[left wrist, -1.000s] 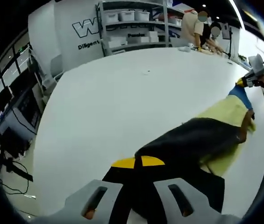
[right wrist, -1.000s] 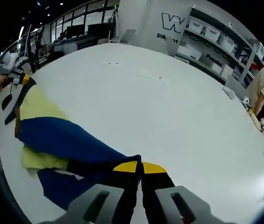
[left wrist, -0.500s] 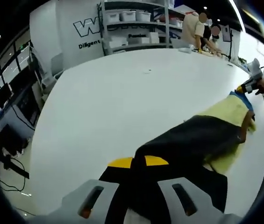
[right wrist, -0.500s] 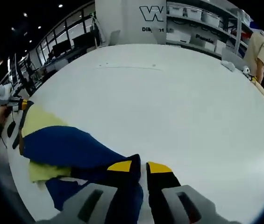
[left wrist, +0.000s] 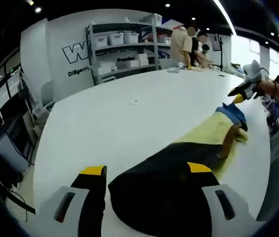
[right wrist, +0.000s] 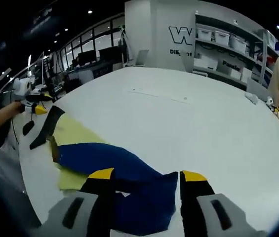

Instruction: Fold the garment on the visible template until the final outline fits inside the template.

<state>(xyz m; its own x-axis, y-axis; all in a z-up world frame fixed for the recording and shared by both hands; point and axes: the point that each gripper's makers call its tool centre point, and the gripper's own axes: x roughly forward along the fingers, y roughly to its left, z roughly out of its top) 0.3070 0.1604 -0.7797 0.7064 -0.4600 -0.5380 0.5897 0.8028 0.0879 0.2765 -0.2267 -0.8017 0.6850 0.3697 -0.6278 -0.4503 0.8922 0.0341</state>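
Left tongs [left wrist: 146,173]: wide, holding nothing.
Right tongs [right wrist: 146,175]: wide, over blue cloth [right wrist: 104,163].
Risk: cloth may spill off yellow sheet [right wrist: 77,136].

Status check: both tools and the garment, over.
Left tool open, right tool open, both off the cloth. Blue garment lying folded across the yellow template, one end spilling past its edge. Nothing blocking on the white table.

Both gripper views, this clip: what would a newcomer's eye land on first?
The blue garment lies crumpled across a pale yellow template near the edge of a big white table. The right gripper stands open just above the cloth, and the left gripper is open over it too. Behind stand storage shelves with bins.
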